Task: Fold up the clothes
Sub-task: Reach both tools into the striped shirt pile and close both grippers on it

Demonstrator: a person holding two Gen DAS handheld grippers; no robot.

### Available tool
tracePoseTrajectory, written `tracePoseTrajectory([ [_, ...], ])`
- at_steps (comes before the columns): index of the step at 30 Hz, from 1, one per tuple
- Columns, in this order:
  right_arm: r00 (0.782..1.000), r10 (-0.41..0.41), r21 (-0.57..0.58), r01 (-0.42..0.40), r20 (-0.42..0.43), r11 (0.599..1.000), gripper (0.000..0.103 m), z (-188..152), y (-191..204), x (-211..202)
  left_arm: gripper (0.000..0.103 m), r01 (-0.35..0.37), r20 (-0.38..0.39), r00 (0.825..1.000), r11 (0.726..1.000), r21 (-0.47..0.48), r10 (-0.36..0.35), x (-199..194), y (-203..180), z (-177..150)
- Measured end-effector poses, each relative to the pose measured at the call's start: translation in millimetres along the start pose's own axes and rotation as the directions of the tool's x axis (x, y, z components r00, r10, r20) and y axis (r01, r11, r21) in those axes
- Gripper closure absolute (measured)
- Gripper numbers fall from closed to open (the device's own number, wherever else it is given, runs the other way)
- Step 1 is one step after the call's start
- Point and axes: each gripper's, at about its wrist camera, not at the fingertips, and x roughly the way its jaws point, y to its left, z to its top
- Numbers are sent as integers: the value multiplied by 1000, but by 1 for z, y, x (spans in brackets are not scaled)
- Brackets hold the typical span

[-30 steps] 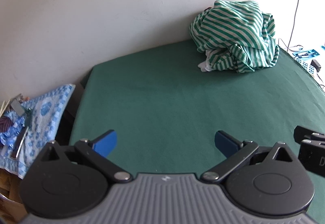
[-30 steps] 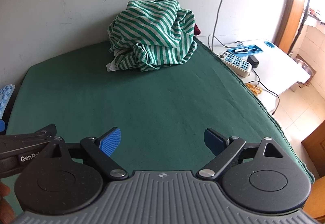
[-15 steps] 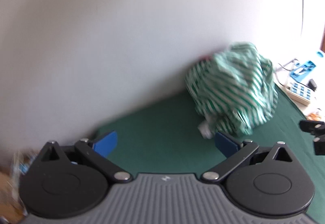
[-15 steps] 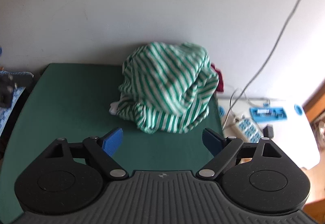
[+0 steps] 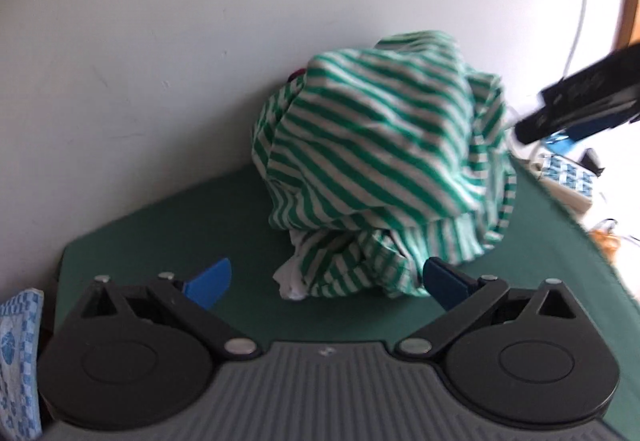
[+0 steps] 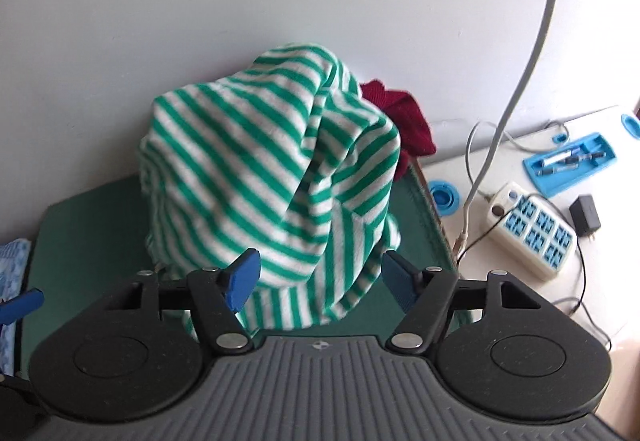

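Observation:
A crumpled green-and-white striped garment [image 5: 380, 177] [image 6: 260, 177] lies heaped at the far end of the green table [image 5: 168, 237] against the white wall. My left gripper [image 5: 326, 279] is open, its blue pads just short of the heap's lower edge. My right gripper [image 6: 320, 279] is open too, close over the heap, with striped cloth showing between its fingers [image 6: 242, 279] but not pinched. The right gripper's body shows as a dark bar [image 5: 580, 109] at the right of the left wrist view. The left gripper's blue tip [image 6: 22, 305] peeks in at the left edge.
A dark red cloth [image 6: 400, 121] lies behind the heap. Right of the table, a white surface holds a power strip [image 6: 536, 229], a black adapter [image 6: 585, 219], a blue tray [image 6: 570, 165], a blue cap [image 6: 445, 197] and cables. A blue patterned cloth [image 5: 18, 357] lies left of the table.
Both grippers have moved forward across the table toward the striped heap, which now looms large. The right one has narrowed a little but stays open.

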Motion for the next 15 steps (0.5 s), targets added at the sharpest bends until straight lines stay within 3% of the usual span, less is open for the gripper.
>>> tracePoseTrajectory([
  [2, 1000, -14, -16, 15, 20, 1000, 25, 4, 8, 10, 1, 28, -16, 999, 995, -96, -29, 24, 9, 9],
  [7, 999, -9, 14, 9, 37, 1000, 26, 15, 18, 40, 2, 99, -47, 993, 974, -202, -111, 62, 8, 20],
  [9, 999, -4, 16, 3, 47, 1000, 27, 19, 20, 51, 11, 126, -57, 988, 962, -242, -144, 77, 7, 24],
  [10, 999, -10, -3, 11, 51, 1000, 35, 20, 22, 56, 13, 139, -61, 985, 955, -263, -160, 85, 6, 26],
  [11, 998, -20, -37, 22, 55, 999, 60, 19, 26, 60, 21, 152, -65, 982, 947, -283, -177, 92, 6, 28],
  [13, 995, -45, -77, 52, 89, 996, 92, 14, 30, 55, 32, 175, -71, 977, 948, -268, -201, 97, 1, 31],
  [15, 988, -67, -112, 84, 142, 990, 98, 7, 33, 44, 43, 171, -62, 980, 958, -230, -189, 94, -5, 34],
])
